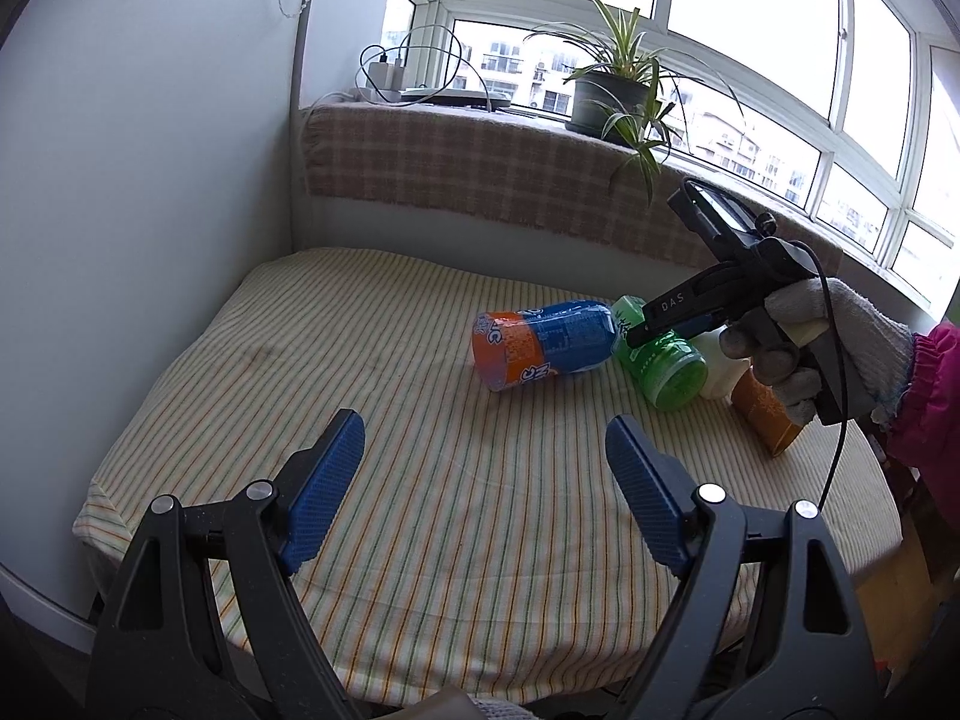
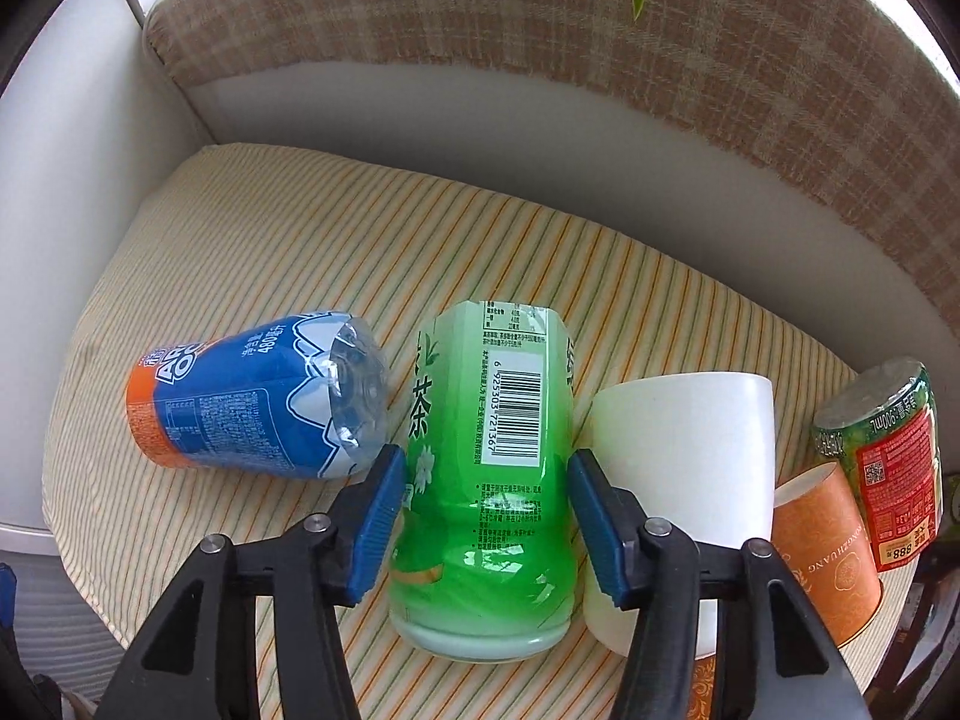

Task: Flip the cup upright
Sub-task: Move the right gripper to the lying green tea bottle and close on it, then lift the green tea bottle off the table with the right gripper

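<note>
A green tea-label cup (image 2: 486,474) lies on its side on the striped tablecloth (image 2: 240,276); it also shows in the left wrist view (image 1: 666,360). My right gripper (image 2: 483,510) straddles it, blue pads (image 2: 378,522) against both its sides. Its fingers (image 1: 672,315) reach it from the right in the left wrist view. A blue and orange cup (image 2: 252,402) lies on its side to the left, touching the green one, and shows in the left wrist view (image 1: 540,342). My left gripper (image 1: 486,480) is open and empty, nearer the table's front.
A white cup (image 2: 684,450), an orange paper cup (image 2: 828,546) and a green and red label cup (image 2: 888,450) lie to the right. A checked cloth covers the window ledge (image 1: 480,162), with a potted plant (image 1: 612,96) on it. A white wall (image 1: 150,180) stands left.
</note>
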A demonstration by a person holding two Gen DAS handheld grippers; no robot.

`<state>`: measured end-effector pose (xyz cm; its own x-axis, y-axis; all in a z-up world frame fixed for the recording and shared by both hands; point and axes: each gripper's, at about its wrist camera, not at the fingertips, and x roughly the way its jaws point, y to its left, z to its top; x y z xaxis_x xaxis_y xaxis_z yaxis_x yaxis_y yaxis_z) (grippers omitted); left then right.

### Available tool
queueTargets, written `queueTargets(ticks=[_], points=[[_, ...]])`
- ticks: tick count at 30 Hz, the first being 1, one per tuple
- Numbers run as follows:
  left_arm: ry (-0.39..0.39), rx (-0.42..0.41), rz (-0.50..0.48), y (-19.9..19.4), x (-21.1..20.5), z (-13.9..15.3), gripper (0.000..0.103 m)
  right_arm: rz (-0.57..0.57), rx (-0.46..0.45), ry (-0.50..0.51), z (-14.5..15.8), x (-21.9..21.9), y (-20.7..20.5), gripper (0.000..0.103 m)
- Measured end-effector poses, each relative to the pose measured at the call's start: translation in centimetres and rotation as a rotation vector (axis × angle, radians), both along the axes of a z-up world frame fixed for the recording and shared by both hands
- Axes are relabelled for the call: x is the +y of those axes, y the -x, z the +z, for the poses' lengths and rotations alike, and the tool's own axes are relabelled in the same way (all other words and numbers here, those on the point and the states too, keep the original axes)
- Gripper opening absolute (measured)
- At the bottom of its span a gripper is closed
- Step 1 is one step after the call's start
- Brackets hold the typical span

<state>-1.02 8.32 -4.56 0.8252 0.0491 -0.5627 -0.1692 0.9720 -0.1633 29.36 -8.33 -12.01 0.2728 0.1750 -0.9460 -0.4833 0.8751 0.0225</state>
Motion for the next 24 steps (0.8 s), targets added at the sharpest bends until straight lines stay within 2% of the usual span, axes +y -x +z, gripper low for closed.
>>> queueTargets(ticks=[3, 13, 19, 24], points=[[-0.002, 0.003, -0.004, 0.0, -0.2, 0.1, 0.085, -0.014, 0.004, -0.012, 0.0, 0.1, 0.1, 0.055], [-0.007, 0.01, 0.002, 0.1, -0.4, 0.1, 0.085, -0.022, -0.026, -0.086, 3.0, -1.4, 3.2, 0.054], [0.011, 0.042, -0.02, -0.4, -0.3, -0.1, 0.085, -0.054, -0.029, -0.191, 5.3, -3.6, 6.3, 0.054], [0.036, 0.089, -0.063, -1.3, -0.7, -0.6, 0.085, -0.094, 0.001, -0.287, 5.1, -5.6, 9.9, 0.055]])
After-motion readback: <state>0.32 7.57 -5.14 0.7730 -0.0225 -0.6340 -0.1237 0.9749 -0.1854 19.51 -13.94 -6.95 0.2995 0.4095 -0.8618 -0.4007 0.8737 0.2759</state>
